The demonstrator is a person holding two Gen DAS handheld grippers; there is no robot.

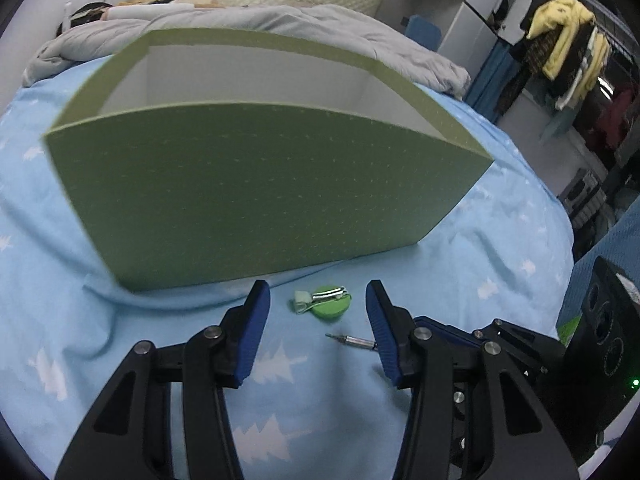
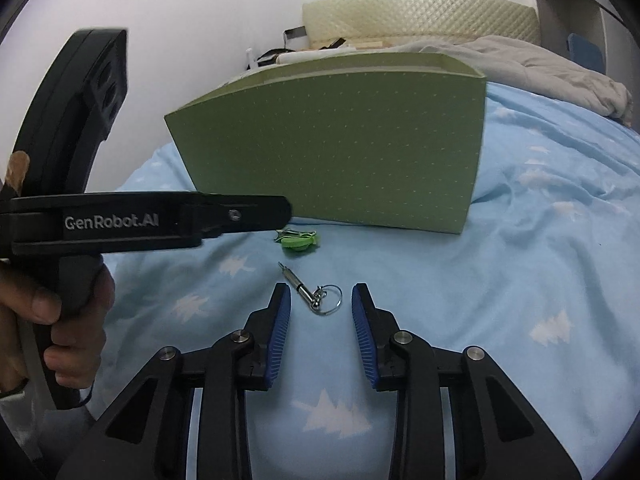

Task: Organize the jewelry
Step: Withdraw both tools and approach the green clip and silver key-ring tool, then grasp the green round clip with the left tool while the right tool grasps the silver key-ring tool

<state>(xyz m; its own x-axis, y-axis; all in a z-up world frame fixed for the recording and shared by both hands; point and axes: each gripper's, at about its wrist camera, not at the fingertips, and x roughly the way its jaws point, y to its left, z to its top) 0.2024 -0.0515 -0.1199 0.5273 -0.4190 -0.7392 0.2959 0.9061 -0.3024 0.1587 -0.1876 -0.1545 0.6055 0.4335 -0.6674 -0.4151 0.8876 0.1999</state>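
Note:
A green open-topped box stands on the blue bedsheet; it also shows in the right wrist view. A green hair clip lies just in front of it, between my left gripper's open jaws; it also shows in the right wrist view. A small metal keychain tool lies nearer, beside the right finger. In the right wrist view the keychain tool with its ring lies between the tips of my open right gripper. Both grippers are empty.
The blue sheet with white tree prints covers the bed. A grey duvet is heaped behind the box. The left gripper's body and the hand holding it fill the left of the right wrist view. Clothes hang at the far right.

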